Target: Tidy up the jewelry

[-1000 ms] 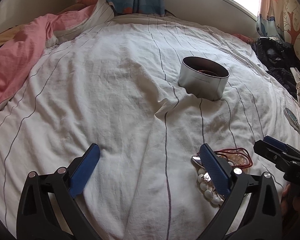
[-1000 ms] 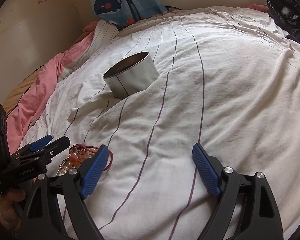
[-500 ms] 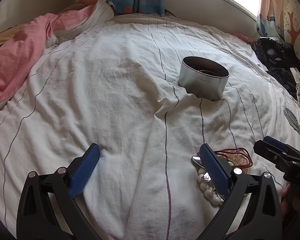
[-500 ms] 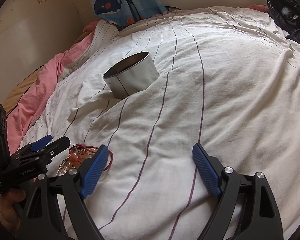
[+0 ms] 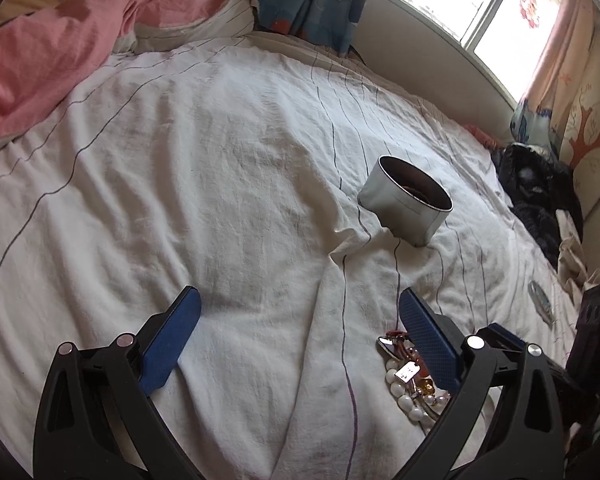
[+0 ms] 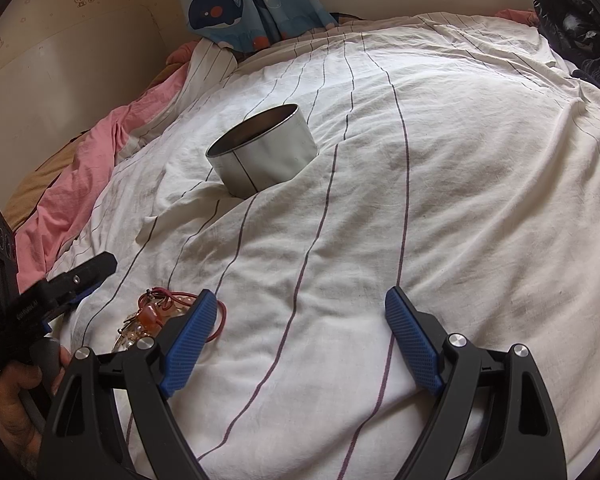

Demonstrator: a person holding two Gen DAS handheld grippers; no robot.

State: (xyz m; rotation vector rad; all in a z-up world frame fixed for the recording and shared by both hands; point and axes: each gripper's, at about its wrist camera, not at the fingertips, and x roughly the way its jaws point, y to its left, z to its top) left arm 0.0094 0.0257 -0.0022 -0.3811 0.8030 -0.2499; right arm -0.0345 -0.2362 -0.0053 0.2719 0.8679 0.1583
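Note:
A pile of jewelry (image 5: 410, 378) lies on the striped white bedsheet: a pearl string, a silver piece, a tag and a red cord. It sits just beside my left gripper's right finger. In the right wrist view the pile (image 6: 160, 312) lies beside my right gripper's left finger. A round silver tin (image 5: 406, 200) stands open farther up the bed, with something reddish inside; it also shows in the right wrist view (image 6: 262, 150). My left gripper (image 5: 300, 330) is open and empty. My right gripper (image 6: 296, 334) is open and empty.
A pink blanket (image 5: 32, 60) lies bunched at the left. Dark clothes (image 5: 540, 188) are heaped at the right by the wall. A small round flat object (image 5: 540, 302) lies on the sheet at the right. A whale-print curtain (image 6: 244, 0) hangs at the bed's head.
The left gripper has tilted and shifted, so the tin and jewelry sit lower and more to the right in its view. The right gripper has barely moved. Both stay open.

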